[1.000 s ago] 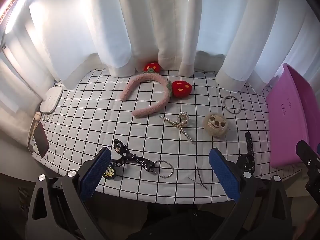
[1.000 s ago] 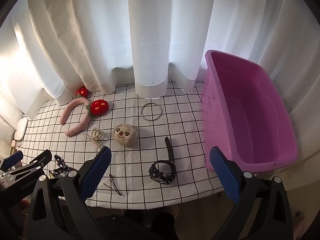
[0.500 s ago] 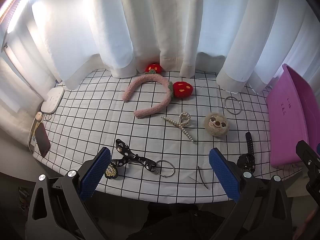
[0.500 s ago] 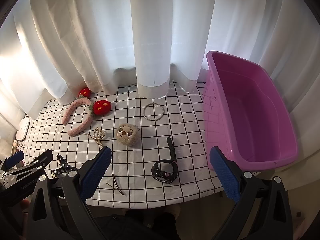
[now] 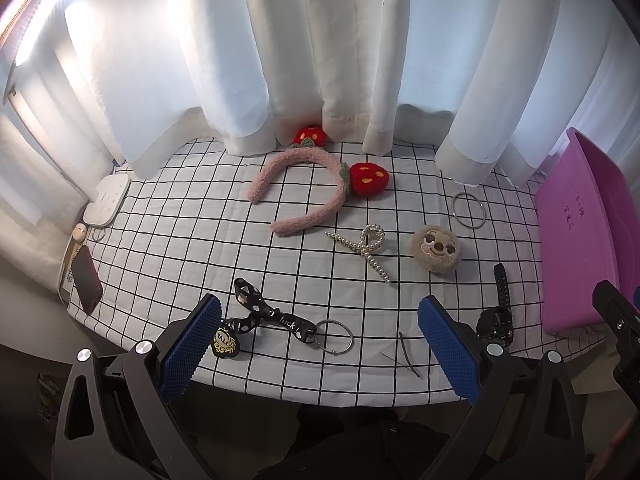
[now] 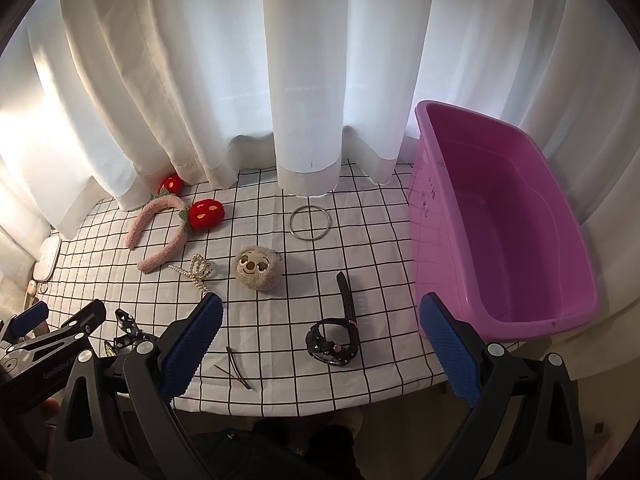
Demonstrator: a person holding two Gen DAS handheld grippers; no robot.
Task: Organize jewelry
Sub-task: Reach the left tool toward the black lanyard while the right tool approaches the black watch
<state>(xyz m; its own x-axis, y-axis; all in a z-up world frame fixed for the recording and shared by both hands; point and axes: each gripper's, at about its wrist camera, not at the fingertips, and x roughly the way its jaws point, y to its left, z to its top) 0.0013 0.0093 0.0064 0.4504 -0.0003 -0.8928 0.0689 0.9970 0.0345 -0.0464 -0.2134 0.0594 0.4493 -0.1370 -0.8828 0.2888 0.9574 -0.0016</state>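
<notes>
On the desk (image 5: 168,240) lie one pink headband (image 5: 304,188) with two red strawberries, one pearl hair clip (image 5: 362,246), one furry round charm (image 5: 436,248), one metal bangle (image 5: 469,209), one black watch (image 6: 334,330), one black lanyard (image 5: 272,318) with one ring, and two thin hairpins (image 5: 408,354). One purple bin (image 6: 500,220) stands at the right. Two grippers are in view, left (image 5: 316,344) and right (image 6: 320,344).
</notes>
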